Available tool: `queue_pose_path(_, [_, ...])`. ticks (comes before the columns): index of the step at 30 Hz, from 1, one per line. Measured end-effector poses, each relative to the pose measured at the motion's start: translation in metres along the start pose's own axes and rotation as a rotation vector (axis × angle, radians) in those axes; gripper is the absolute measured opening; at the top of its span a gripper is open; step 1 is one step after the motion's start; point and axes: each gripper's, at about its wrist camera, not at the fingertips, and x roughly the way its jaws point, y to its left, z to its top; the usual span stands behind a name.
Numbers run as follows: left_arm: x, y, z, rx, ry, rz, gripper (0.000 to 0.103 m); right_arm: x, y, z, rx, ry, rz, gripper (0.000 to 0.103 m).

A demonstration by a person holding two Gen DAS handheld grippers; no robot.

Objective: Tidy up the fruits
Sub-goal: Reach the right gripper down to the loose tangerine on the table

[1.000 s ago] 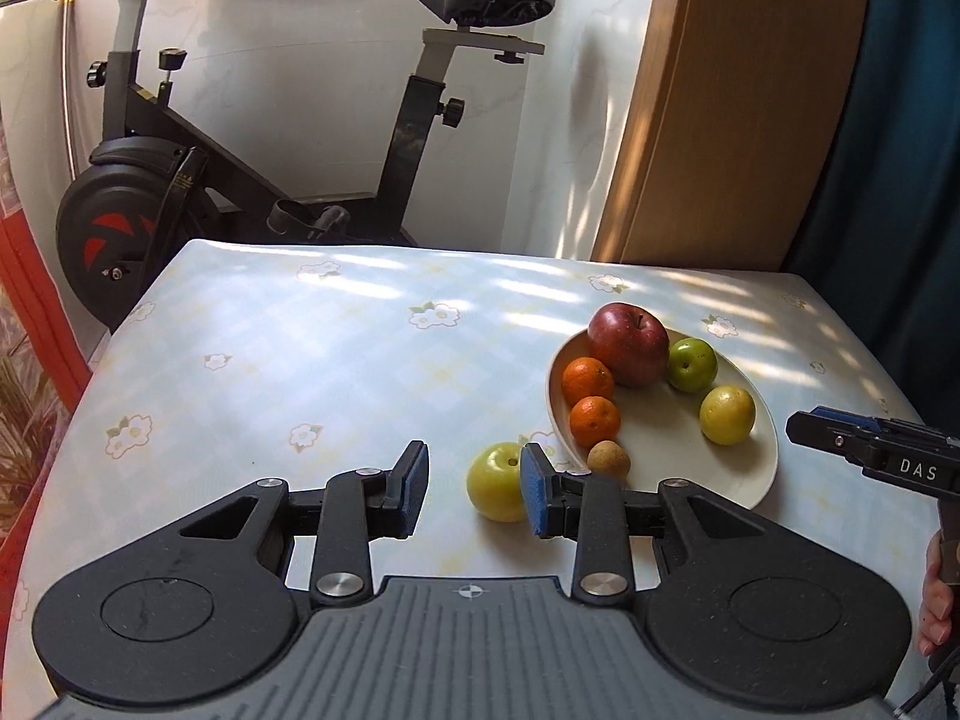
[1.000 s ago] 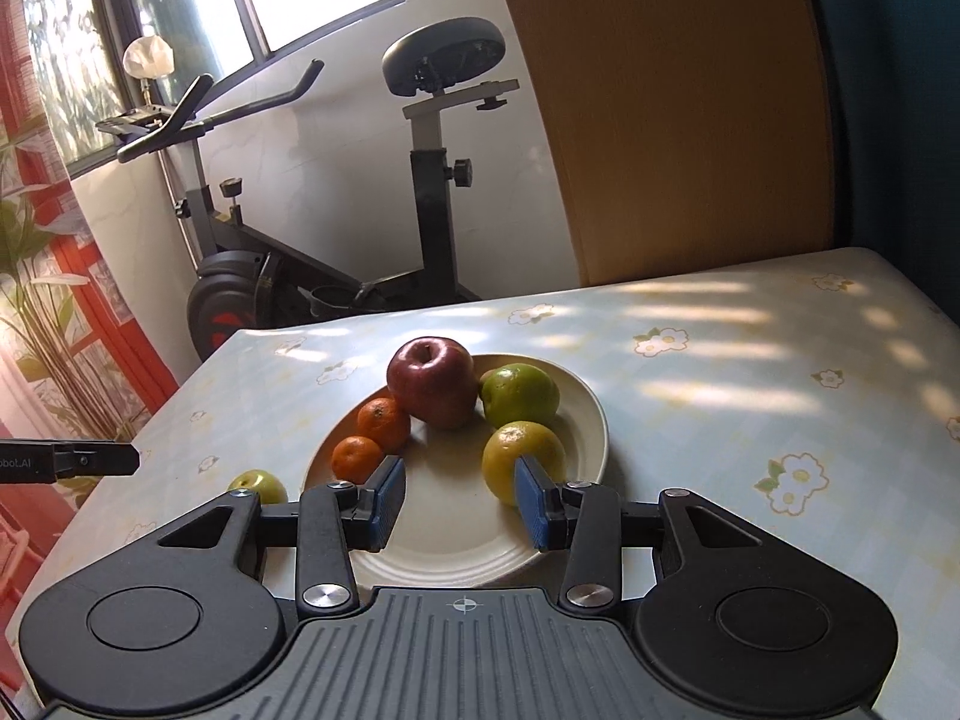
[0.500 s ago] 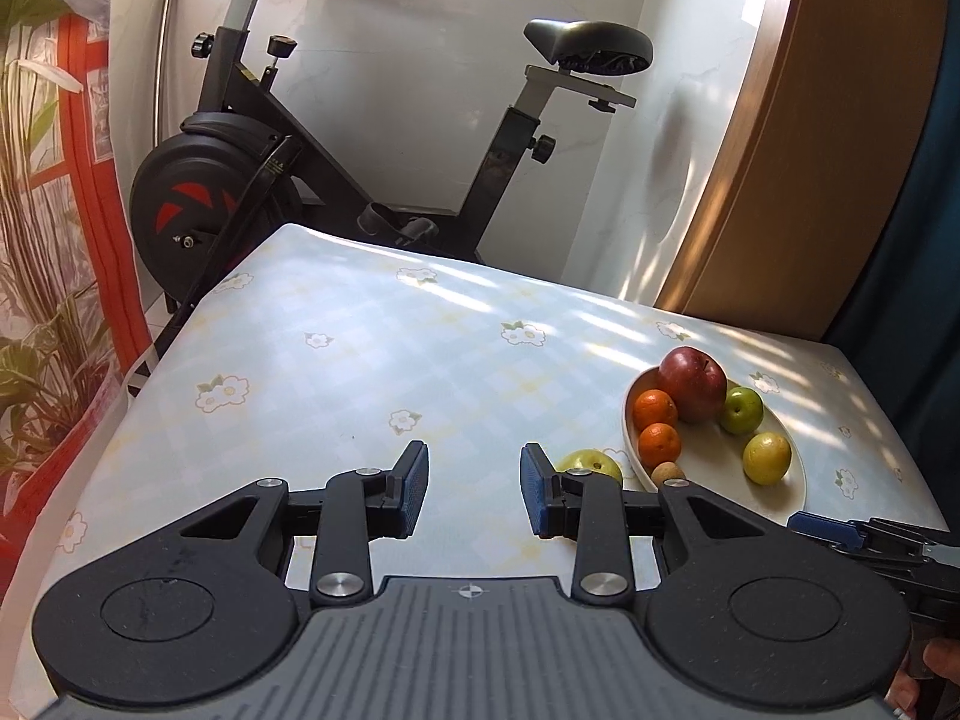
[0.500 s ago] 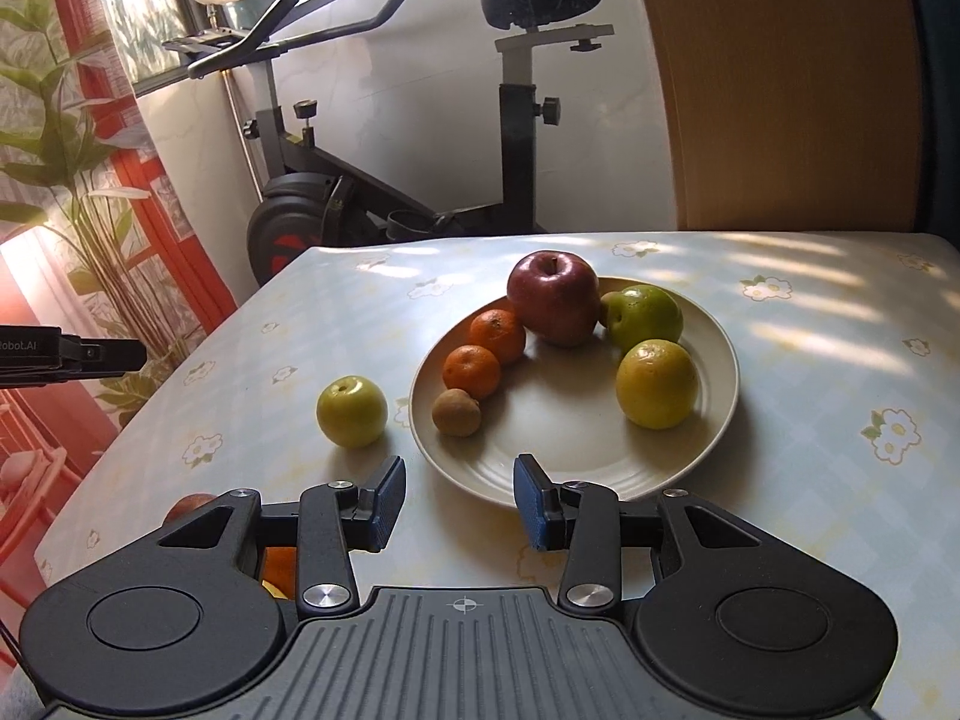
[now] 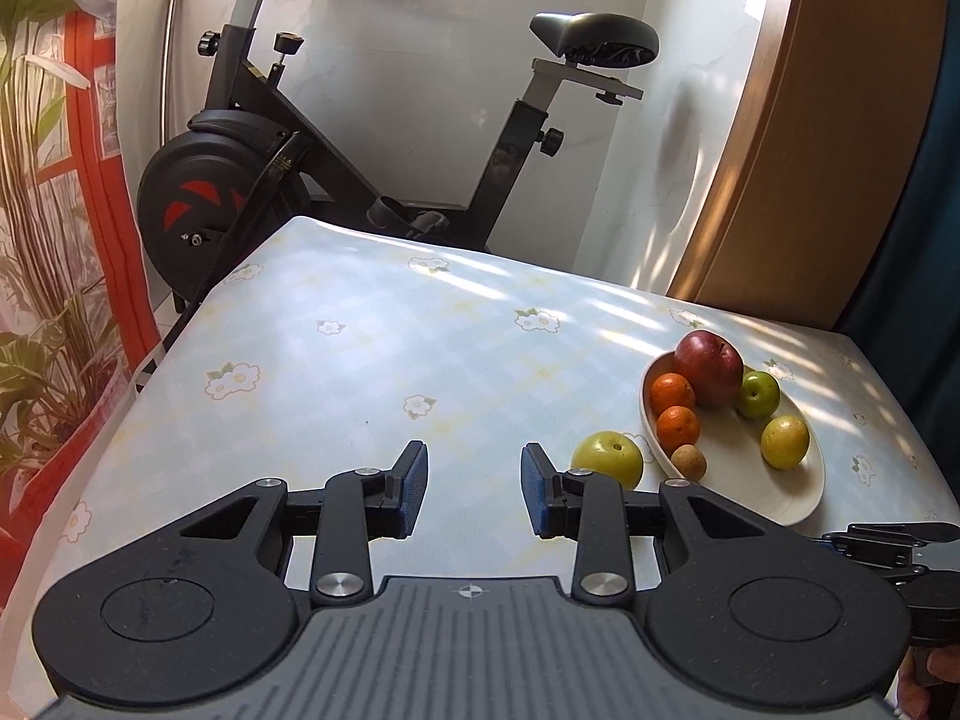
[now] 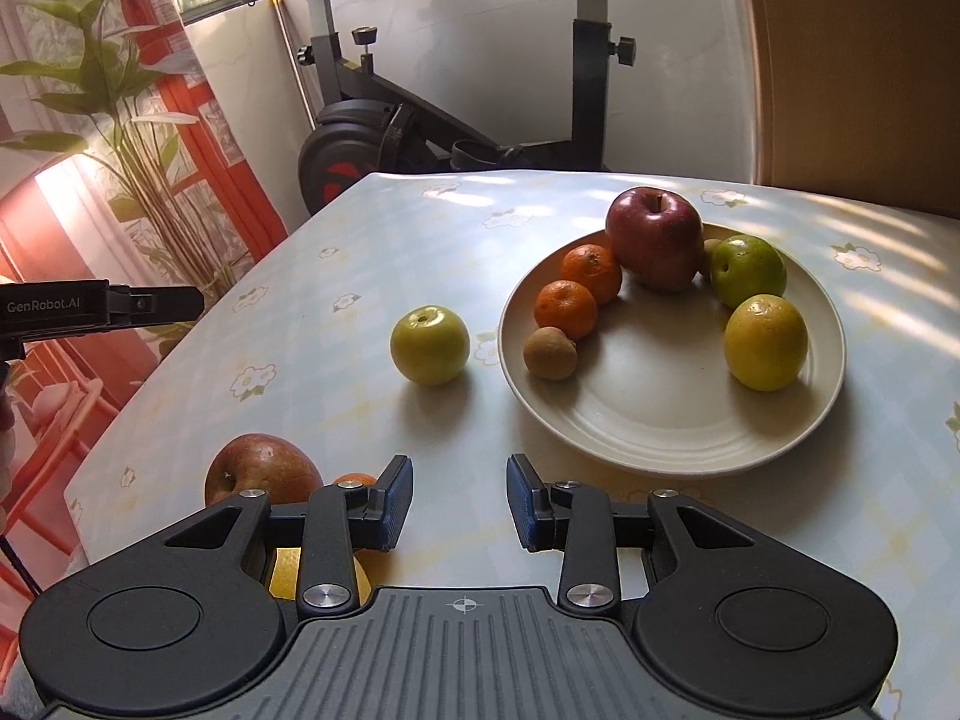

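Observation:
A cream plate (image 6: pixel 660 420) (image 5: pixel 750 480) holds a red apple (image 6: pixel 654 237), two oranges (image 6: pixel 591 273), a green apple (image 6: pixel 747 270), a yellow fruit (image 6: pixel 765 342) and a small brown fruit (image 6: pixel 549 353). A yellow-green apple (image 6: pixel 429 345) (image 5: pixel 607 457) lies on the table left of the plate. A reddish apple (image 6: pixel 261 468), an orange (image 6: pixel 354 479) and a yellow fruit (image 6: pixel 285 579) lie under my right gripper's left finger. My right gripper (image 6: pixel 459 501) is open and empty, above the table before the plate. My left gripper (image 5: pixel 474 489) is open and empty, left of the yellow-green apple.
The table has a pale flowered cloth (image 5: pixel 390 372). An exercise bike (image 5: pixel 252 168) stands behind its far edge. A wooden panel (image 5: pixel 810 132) is at the back right, plants (image 6: pixel 120 120) at the left. The left gripper's tip (image 6: pixel 120 306) shows in the right wrist view.
Both grippers have pulled back and up from the plate. The right view now shows more fruit near the table's front edge. Both stay open.

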Motion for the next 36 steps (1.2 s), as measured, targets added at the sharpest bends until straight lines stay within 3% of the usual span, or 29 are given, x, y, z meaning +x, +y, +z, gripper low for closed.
queue_pose_path(18, [0.003,-0.002,-0.006,-0.014,0.023,-0.025,0.036,0.018,0.024,0.004,-0.047,0.063,0.072,0.030])
queue_pose_path(36, [0.006,-0.003,-0.008,-0.012,0.032,-0.026,0.036,0.028,0.025,0.001,-0.010,0.098,0.135,0.024])
